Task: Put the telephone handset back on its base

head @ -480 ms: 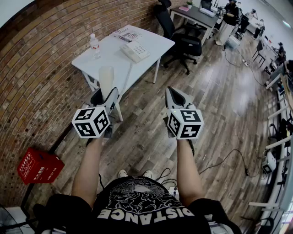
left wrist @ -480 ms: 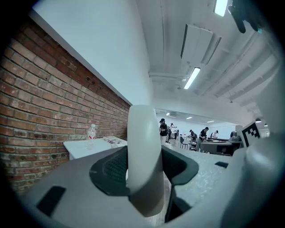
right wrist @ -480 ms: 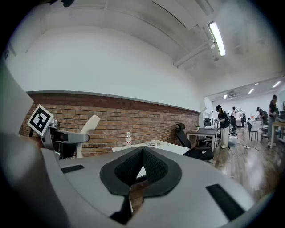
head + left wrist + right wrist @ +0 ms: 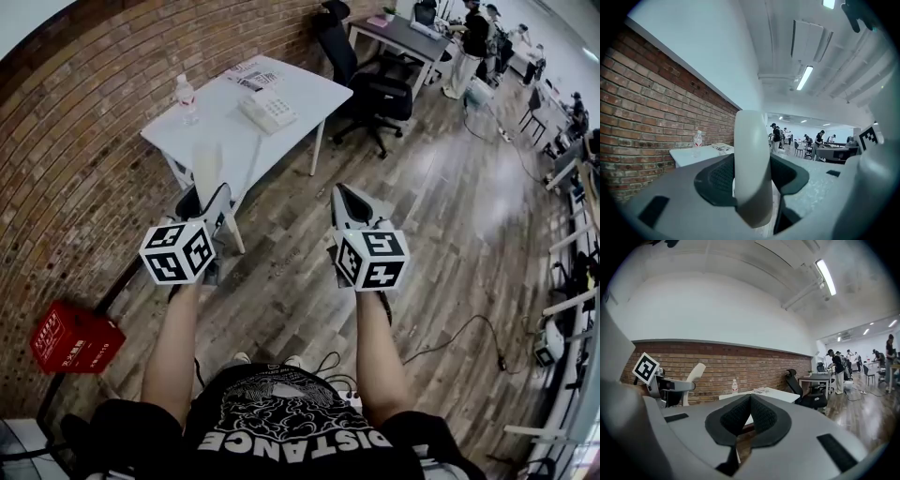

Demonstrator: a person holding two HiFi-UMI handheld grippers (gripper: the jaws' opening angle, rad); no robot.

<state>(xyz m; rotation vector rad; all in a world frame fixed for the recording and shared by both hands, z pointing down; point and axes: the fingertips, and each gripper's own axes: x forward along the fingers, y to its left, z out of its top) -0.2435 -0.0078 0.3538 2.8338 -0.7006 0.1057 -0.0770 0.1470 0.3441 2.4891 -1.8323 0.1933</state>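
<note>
A white telephone handset [image 4: 206,169] stands upright between the pads of my left gripper [image 4: 208,199], which is shut on its lower end. In the left gripper view the handset [image 4: 752,168] fills the gap between the jaws. The telephone base [image 4: 267,110] lies on the white table [image 4: 309,89] ahead, well beyond both grippers. My right gripper [image 4: 342,195] is held level beside the left one, over the floor. Its pads [image 4: 759,420] meet with nothing between them. The right gripper view also shows the handset [image 4: 693,376] off to the left.
A water bottle [image 4: 186,94] and papers [image 4: 248,73] share the table with the base. A black office chair [image 4: 375,89] stands to its right, and a dark desk [image 4: 403,33] beyond. A brick wall runs along the left, with a red crate [image 4: 70,339] at its foot. People stand far off.
Both grippers sit slightly higher and further left in the head view. The handset stays in the left gripper, and the right gripper stays shut.
</note>
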